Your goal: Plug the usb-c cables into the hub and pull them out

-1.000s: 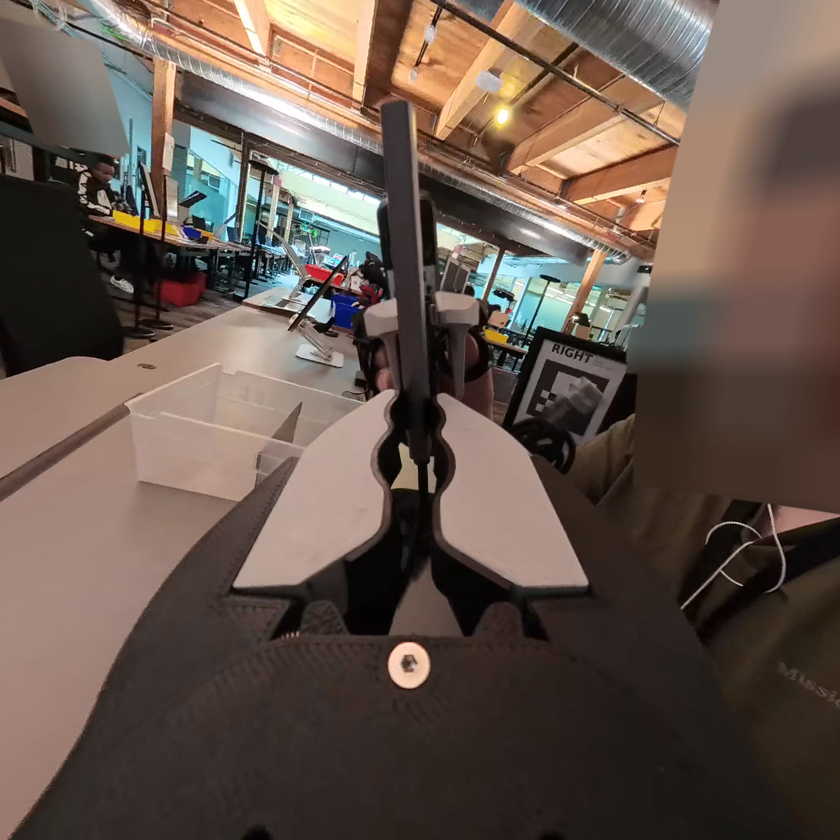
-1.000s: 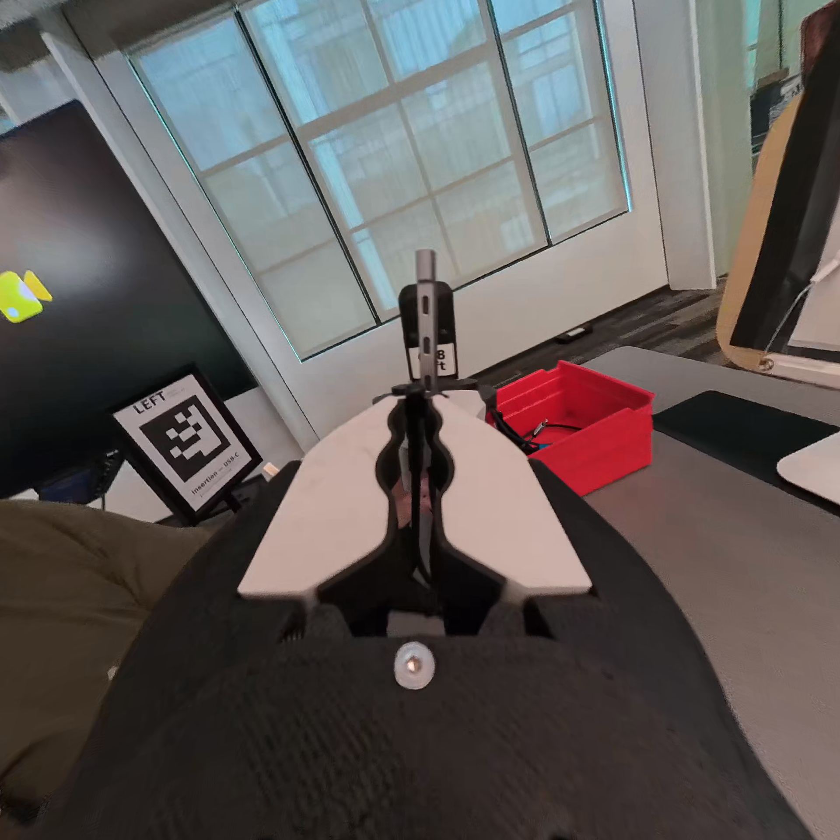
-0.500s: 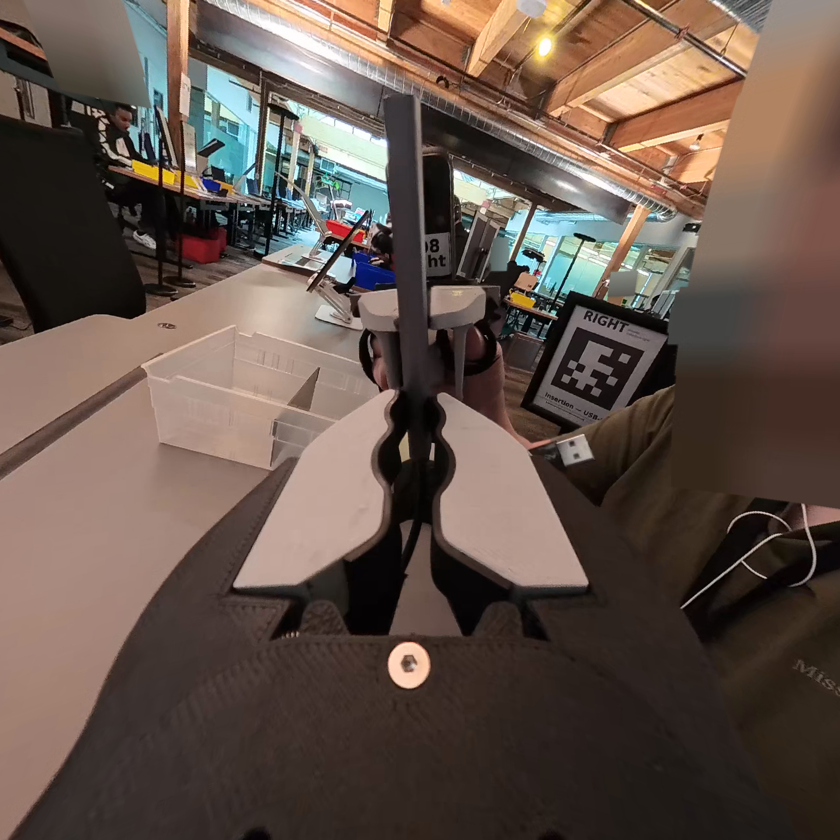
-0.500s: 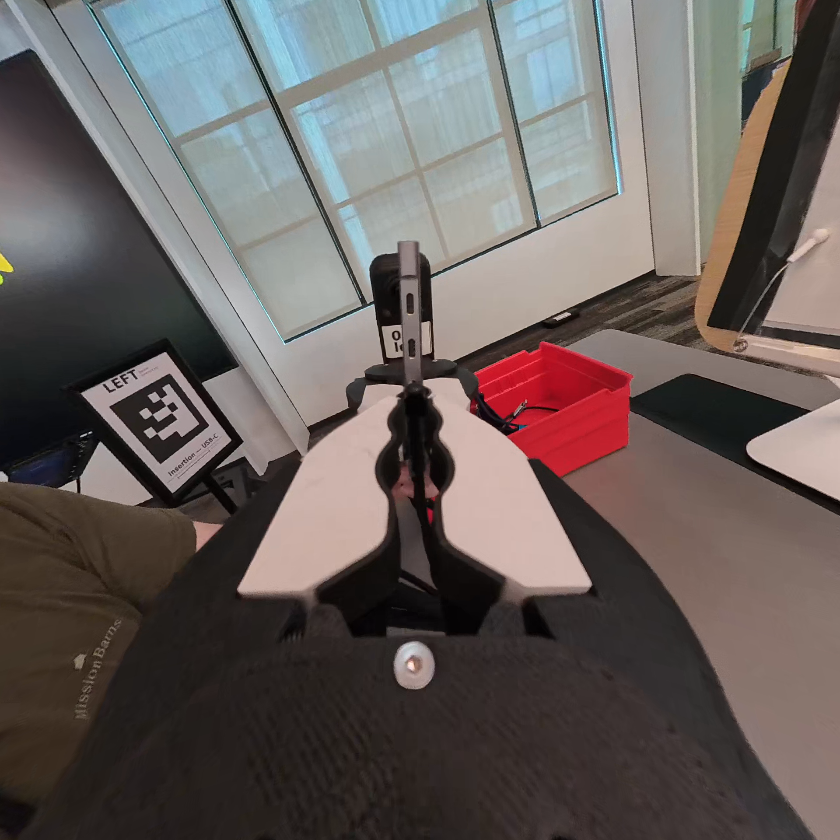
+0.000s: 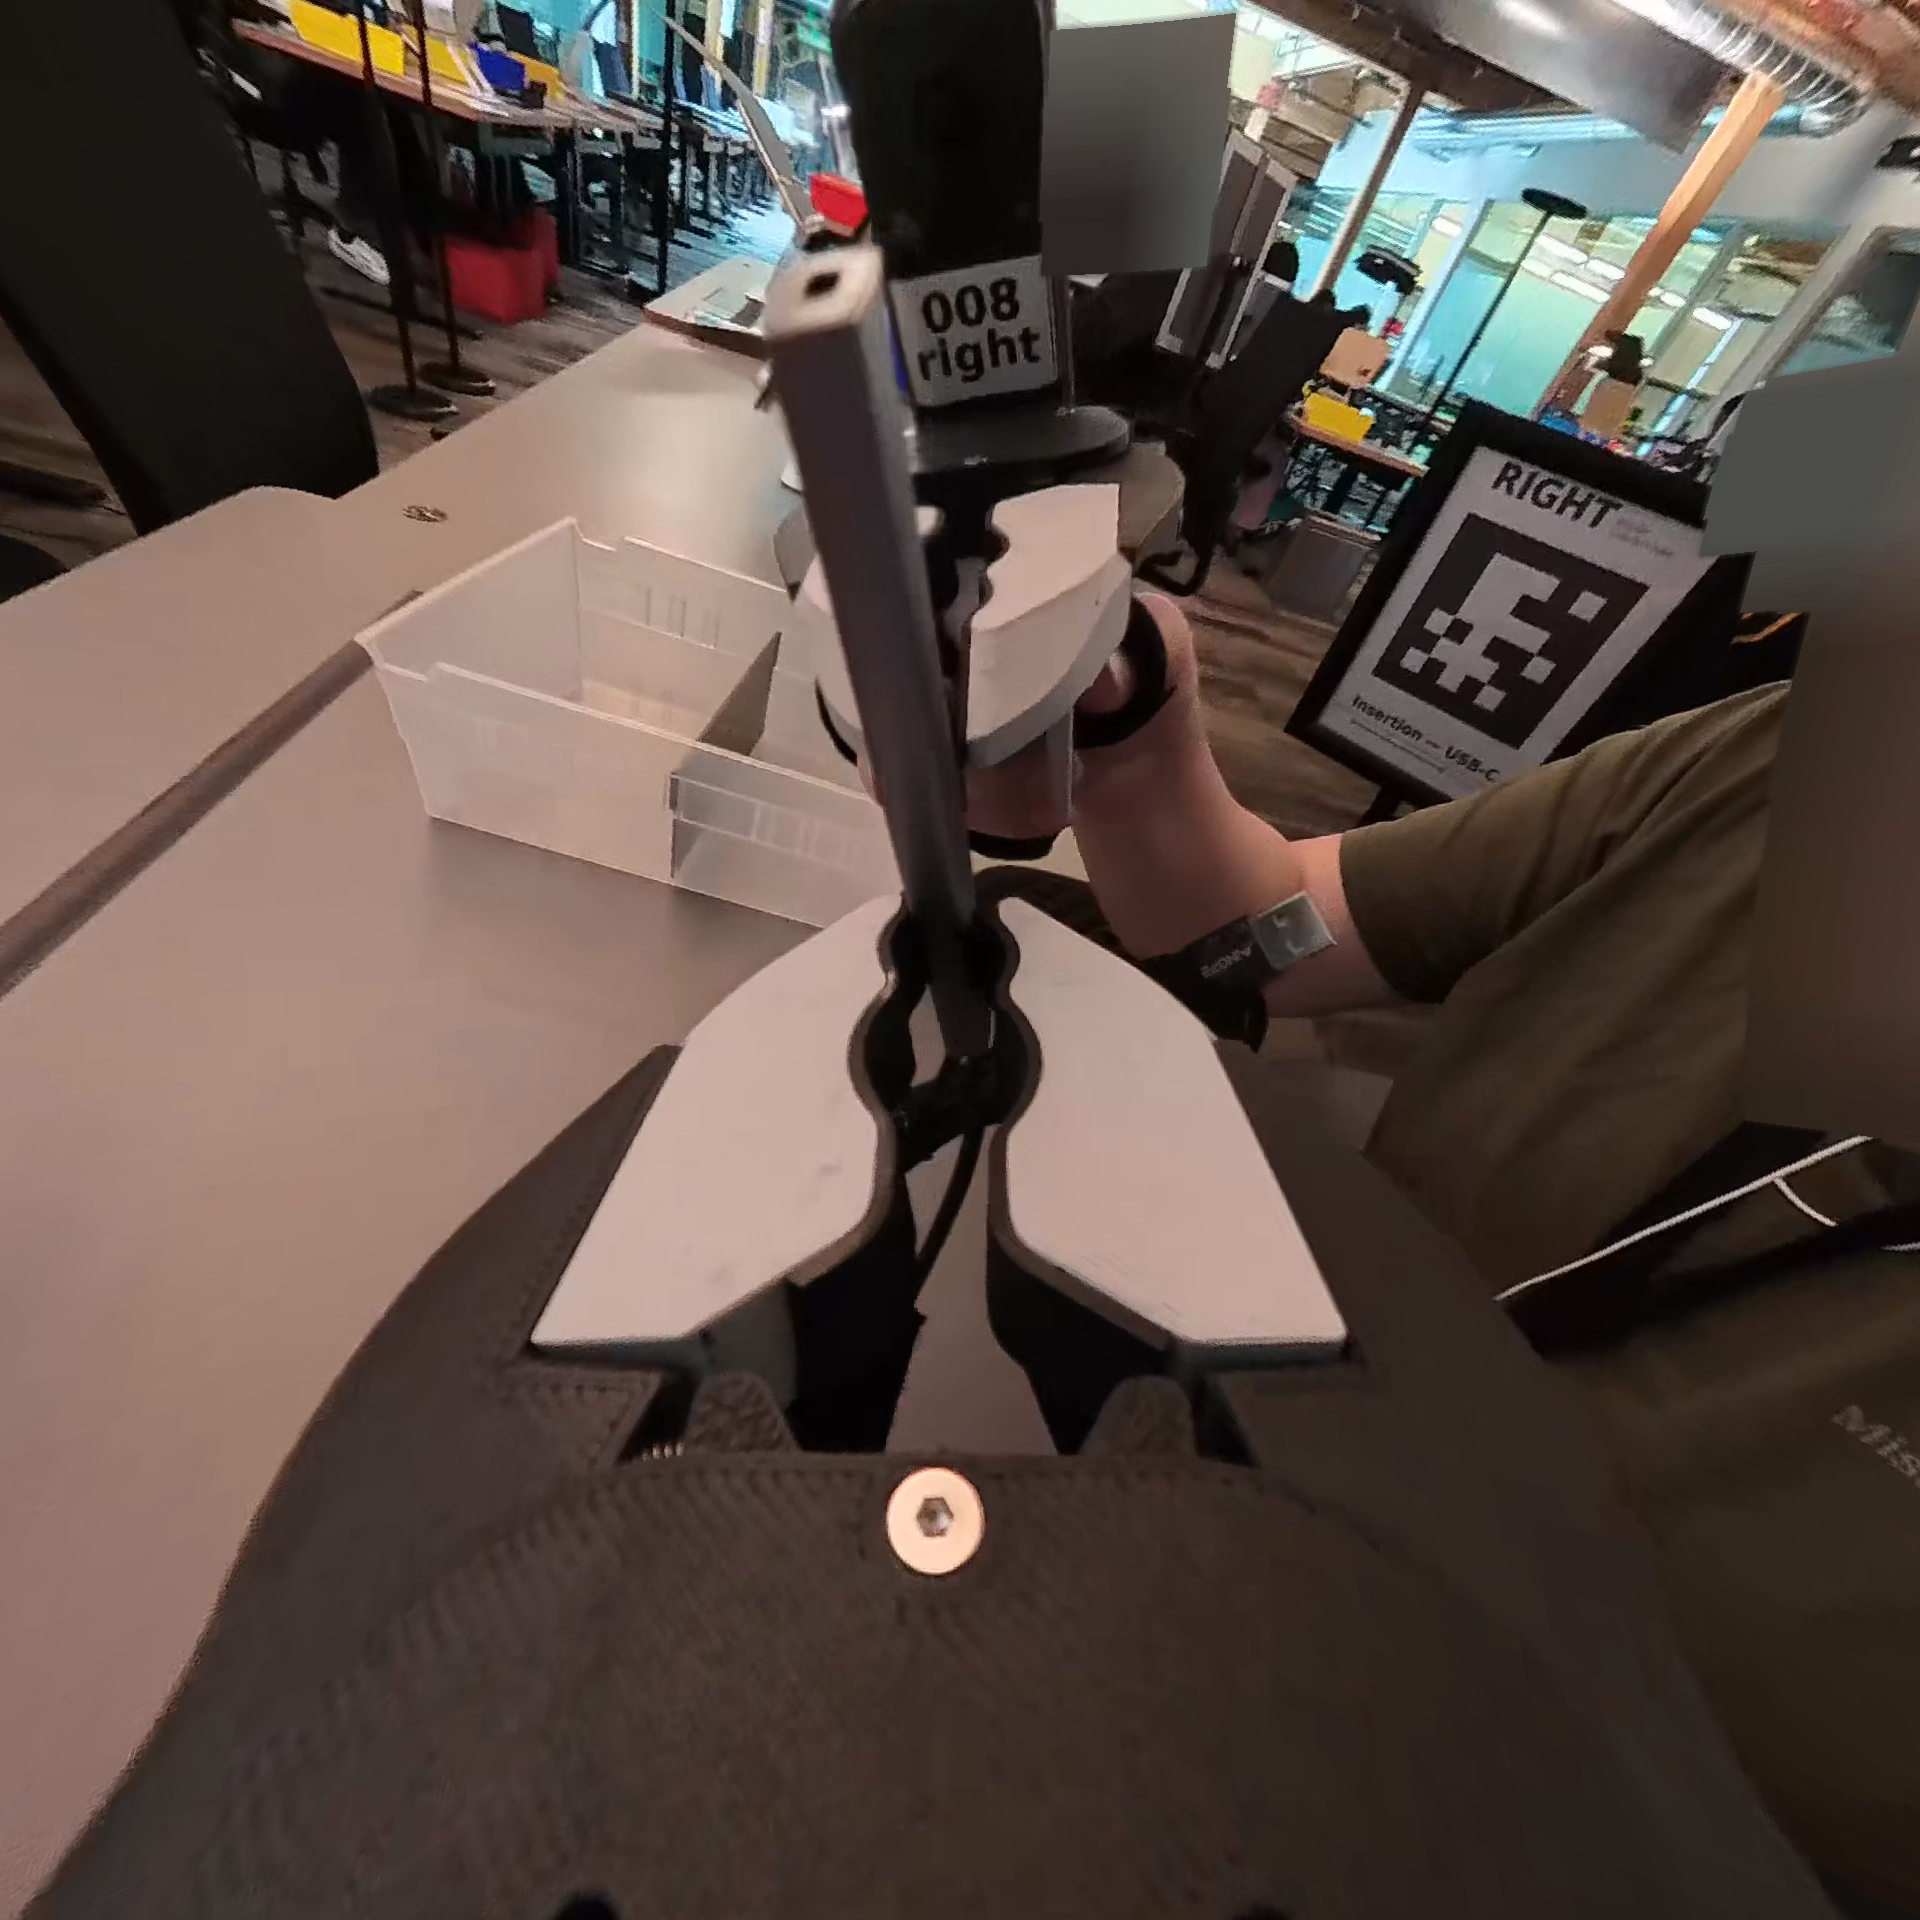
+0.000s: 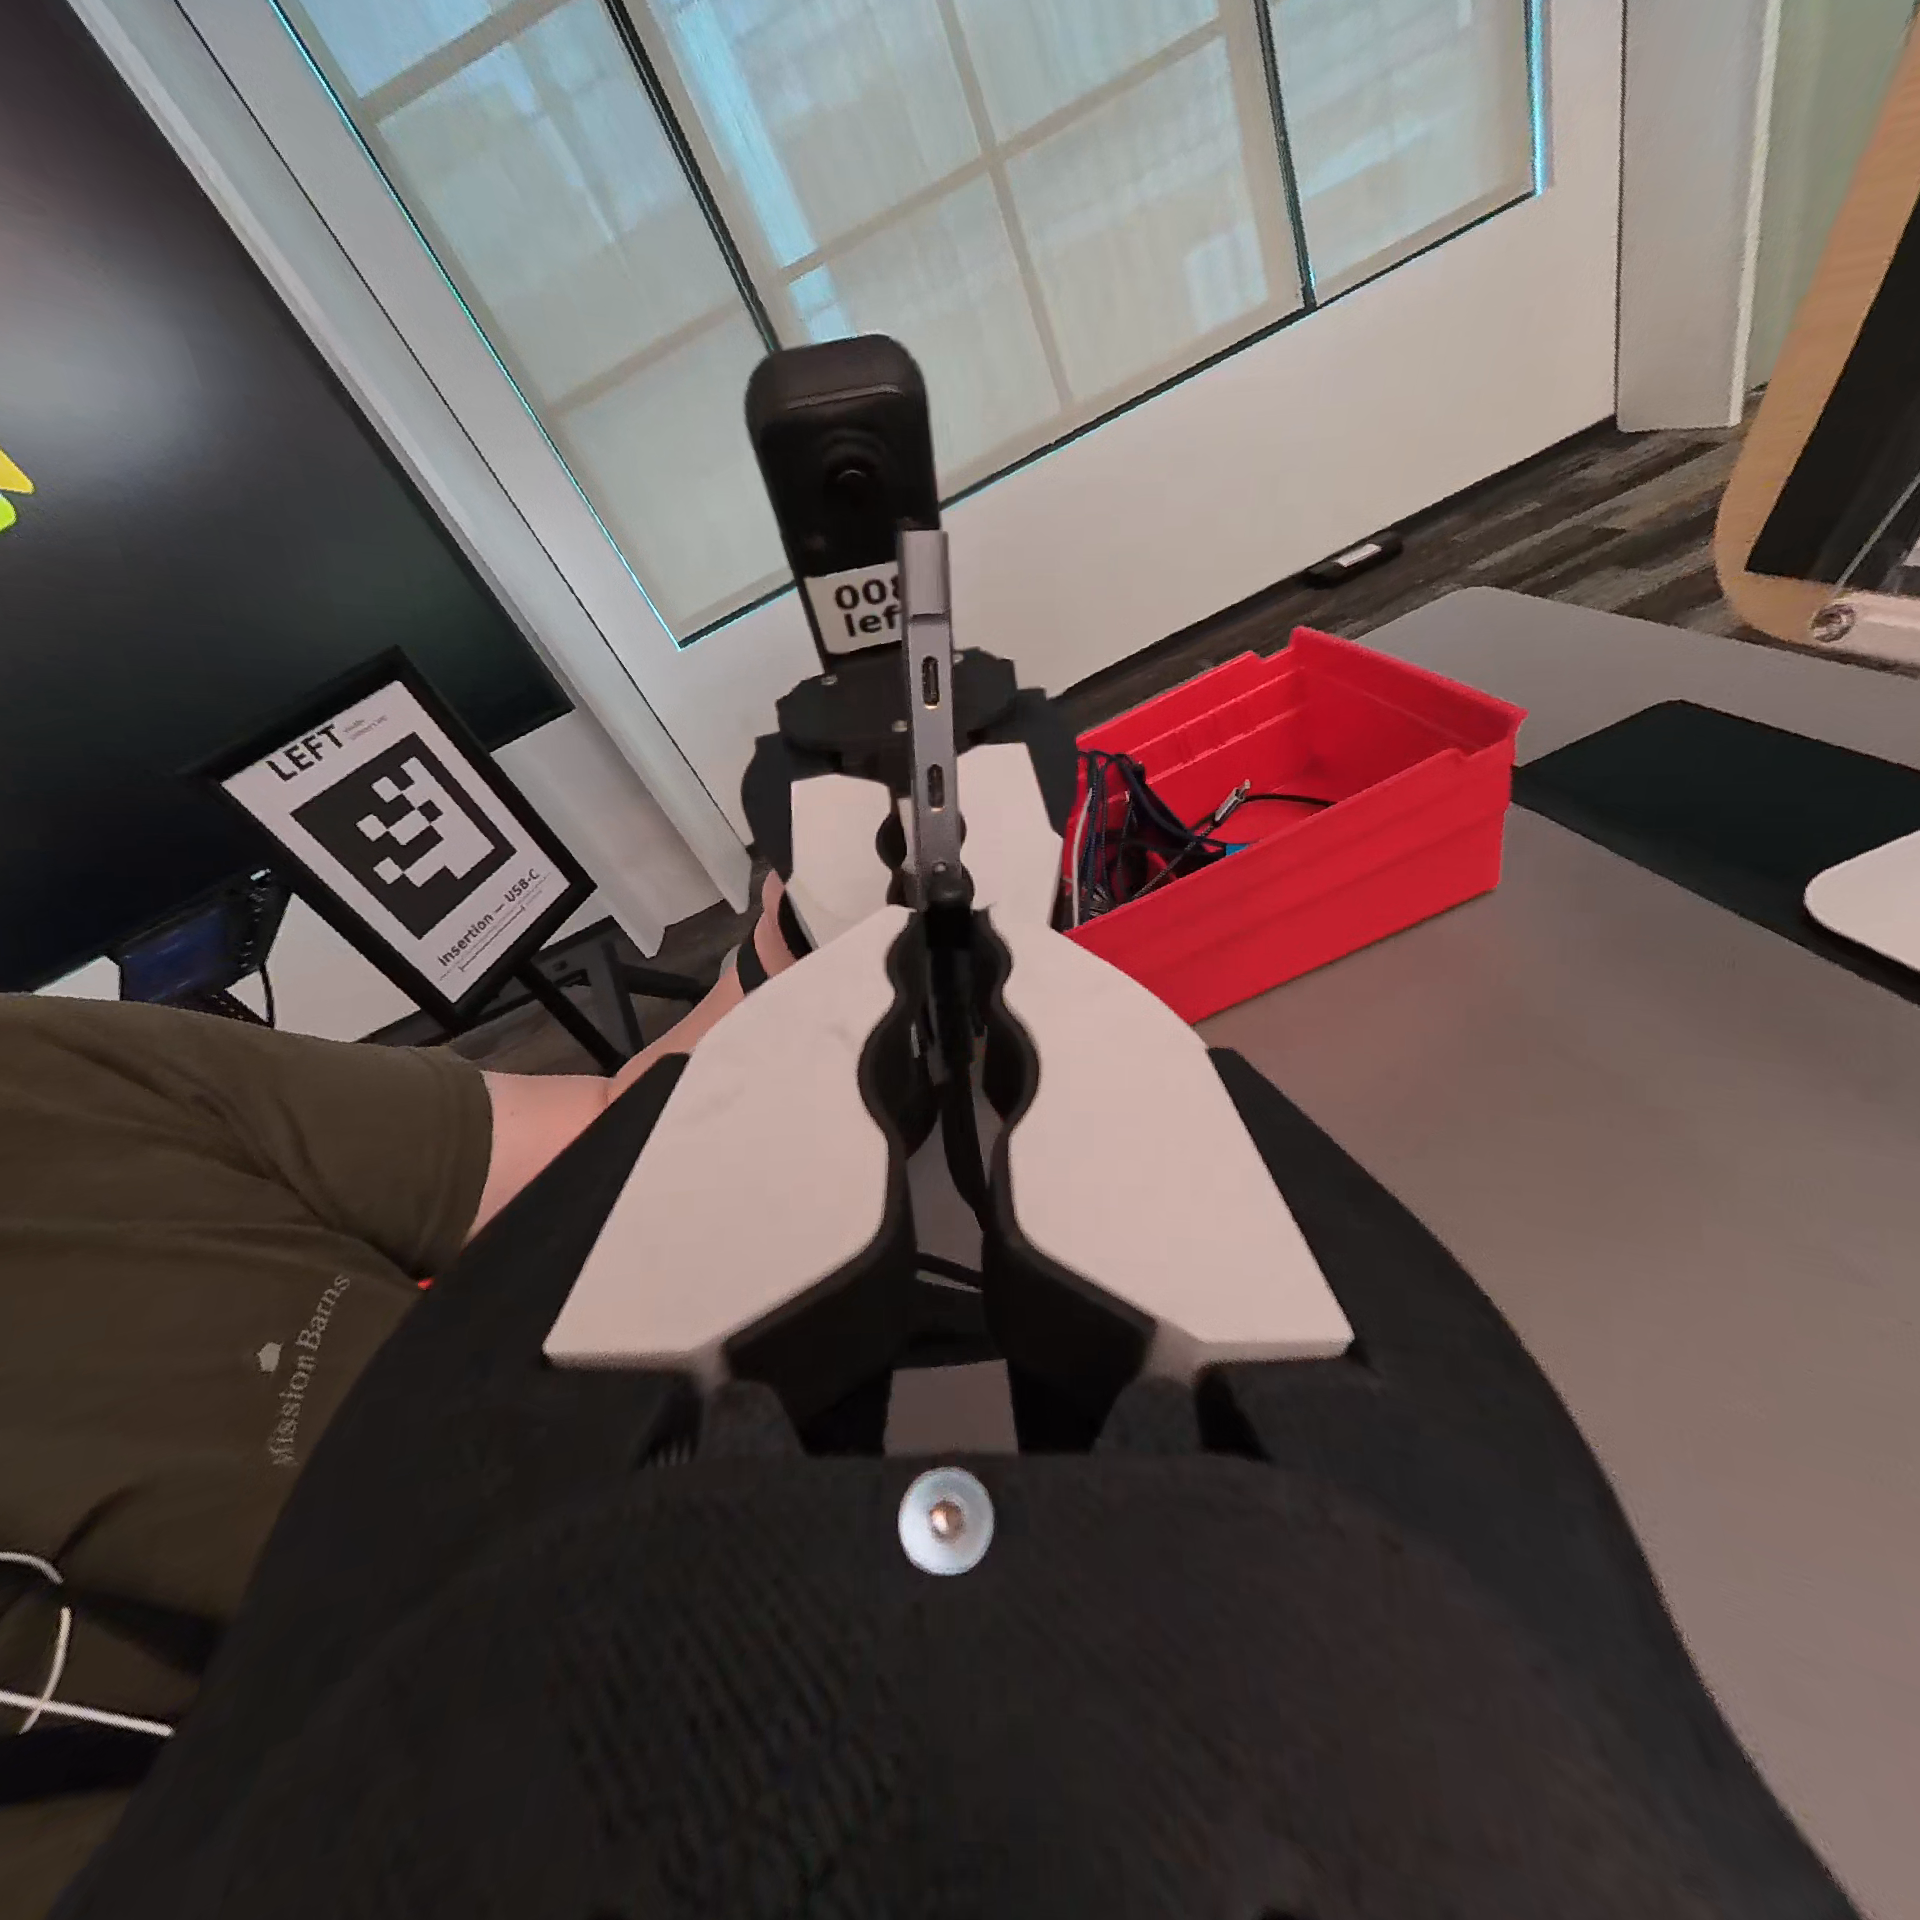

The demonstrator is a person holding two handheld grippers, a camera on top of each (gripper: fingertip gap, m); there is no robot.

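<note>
Taking the left wrist view first, what is the finding? asks the assessor.

Inspector: The left gripper [image 5: 945,977] is pinched on the lower end of the grey hub [image 5: 873,582], which stands tilted above the table [image 5: 260,935]. The grip is on one end only, so a sideways push could lever the hub round in the fingers. The right gripper [image 5: 971,623] faces it from beyond, just beside the clear bin [image 5: 582,686]. The hub hides what that gripper carries.

Assessor: And the right wrist view?

Inspector: The right gripper [image 6: 945,935] is clamped on the black usb-c cable [image 6: 961,1101]. Its plug meets the hub's edge at the lowest port, and two ports above show empty. If the plug goes in or comes out at an angle, it could bind or strain the port. A hard tug could also drag the hub out of the opposite grip.

Assessor: What is not established?

Inspector: Whether the plug is fully seated cannot be told, because the joint is small and partly masked by the fingertips. The contents of the red bin [image 6: 1351,831] are a tangle of cables and cannot be counted.
</note>
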